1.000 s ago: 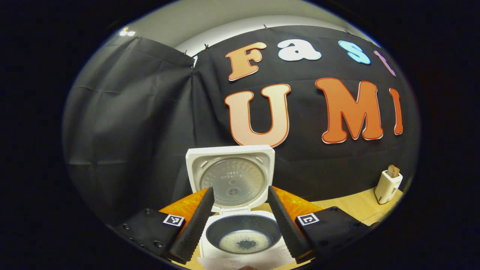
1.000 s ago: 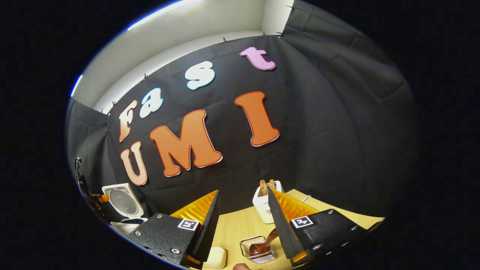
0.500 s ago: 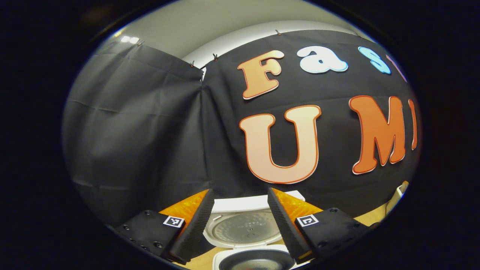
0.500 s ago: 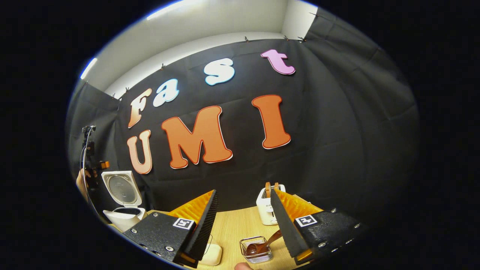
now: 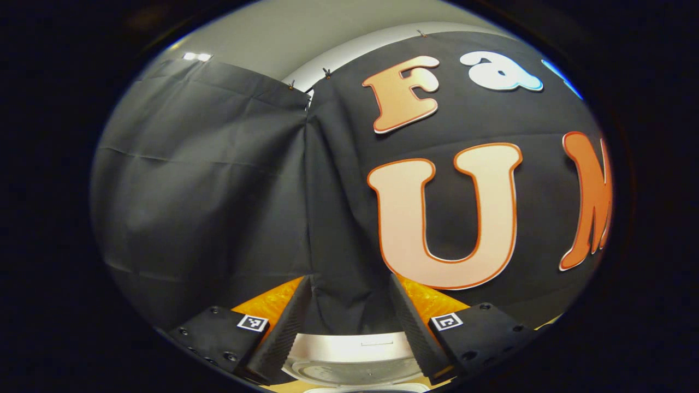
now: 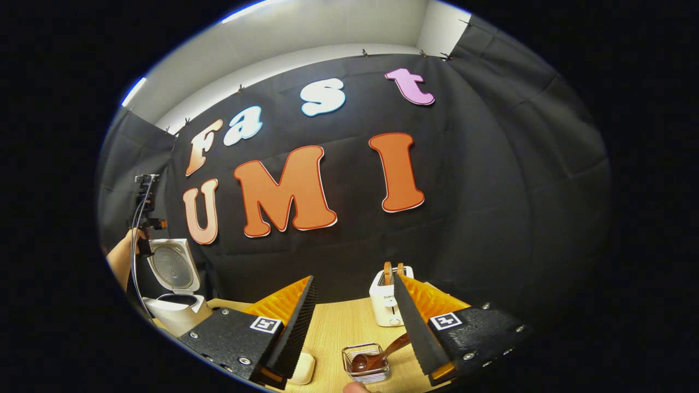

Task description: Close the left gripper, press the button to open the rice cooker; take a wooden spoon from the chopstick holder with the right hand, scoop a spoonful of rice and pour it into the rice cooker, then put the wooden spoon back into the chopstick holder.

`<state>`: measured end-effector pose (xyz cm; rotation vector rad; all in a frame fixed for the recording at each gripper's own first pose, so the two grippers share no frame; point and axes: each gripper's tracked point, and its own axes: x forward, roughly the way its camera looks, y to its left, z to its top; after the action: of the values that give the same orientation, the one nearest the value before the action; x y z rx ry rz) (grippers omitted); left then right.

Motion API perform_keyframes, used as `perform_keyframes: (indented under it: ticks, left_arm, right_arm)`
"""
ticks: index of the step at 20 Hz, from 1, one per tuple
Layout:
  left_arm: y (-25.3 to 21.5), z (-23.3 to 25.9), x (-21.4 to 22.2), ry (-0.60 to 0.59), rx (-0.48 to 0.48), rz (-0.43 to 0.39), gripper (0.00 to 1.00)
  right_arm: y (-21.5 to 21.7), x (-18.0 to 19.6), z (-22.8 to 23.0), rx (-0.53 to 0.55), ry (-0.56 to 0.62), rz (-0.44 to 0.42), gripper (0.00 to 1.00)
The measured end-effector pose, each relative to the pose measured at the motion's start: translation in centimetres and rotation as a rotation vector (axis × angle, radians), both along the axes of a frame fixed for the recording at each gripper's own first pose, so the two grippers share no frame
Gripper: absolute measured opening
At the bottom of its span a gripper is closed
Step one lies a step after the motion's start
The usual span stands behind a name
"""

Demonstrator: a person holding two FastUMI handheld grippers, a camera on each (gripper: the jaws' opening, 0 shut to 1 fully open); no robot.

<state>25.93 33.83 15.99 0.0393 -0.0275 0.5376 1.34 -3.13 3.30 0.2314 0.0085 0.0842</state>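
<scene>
Black cloth backs the wooden table (image 6: 338,327) where I see the rice cooker (image 6: 173,297) at far left, lid up. My right gripper (image 6: 352,327) hangs empty with jaws apart above the wire chopstick holder (image 6: 366,364) holding the wooden spoon (image 6: 377,357). My left gripper (image 5: 349,322) is spread wide, holding nothing, above the cooker's raised lid (image 5: 349,360).
</scene>
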Motion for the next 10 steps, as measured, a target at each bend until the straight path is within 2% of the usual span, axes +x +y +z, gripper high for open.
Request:
perform_keyframes:
  ticks: [2, 6, 7, 10]
  left_arm:
    - [-0.9, -1.6, 1.2, 0.036, -0.048, -0.027, 0.92]
    - [-1.2, -5.4, 2.3, 0.146, -0.079, -0.053, 0.92]
    - [-1.0, -5.5, 2.1, 0.164, -0.066, -0.034, 0.93]
    - [-1.6, -5.7, 1.9, 0.188, -0.086, -0.073, 0.94]
  right_arm:
    - [0.1, 0.0, 0.0, 0.007, -0.001, 0.000, 0.84]
    - [-0.2, 0.0, -0.2, -0.013, 0.005, -0.002, 0.84]
    - [-0.2, 0.0, -0.3, -0.016, 0.005, -0.001, 0.84]
    - [-0.4, 0.0, -0.4, -0.032, 0.004, -0.001, 0.86]
